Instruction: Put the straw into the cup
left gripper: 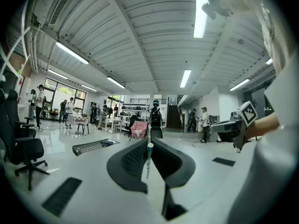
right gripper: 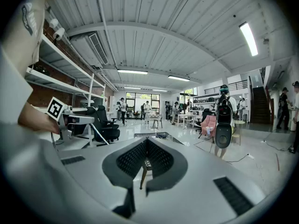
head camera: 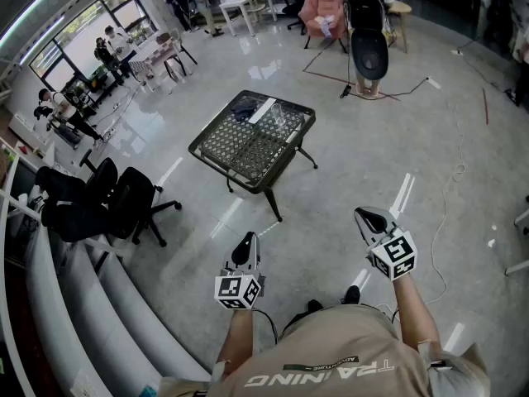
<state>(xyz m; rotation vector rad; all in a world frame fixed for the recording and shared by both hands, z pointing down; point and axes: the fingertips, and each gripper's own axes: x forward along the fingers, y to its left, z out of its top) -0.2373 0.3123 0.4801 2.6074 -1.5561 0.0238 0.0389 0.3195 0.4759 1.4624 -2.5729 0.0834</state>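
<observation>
A small black mesh table (head camera: 240, 151) stands on the floor some way ahead of me. On its far end lie a long white strip (head camera: 263, 110), which may be the straw, and a dark item (head camera: 243, 112). A faint clear shape beside them (head camera: 286, 122) may be the cup; it is too small to tell. My left gripper (head camera: 245, 250) and right gripper (head camera: 372, 221) are held low in front of me, well short of the table. Both are shut with nothing in them. The table shows low at left in the left gripper view (left gripper: 96, 146), beyond the left gripper (left gripper: 148, 158). It lies behind the right gripper (right gripper: 145, 164) in the right gripper view (right gripper: 156, 135).
Black office chairs (head camera: 124, 201) stand left of the table, beside white shelving (head camera: 74, 304). A person with a black backpack (head camera: 368, 23) stands beyond the table, with cables (head camera: 397, 93) on the floor nearby. More people, tables and chairs fill the far left.
</observation>
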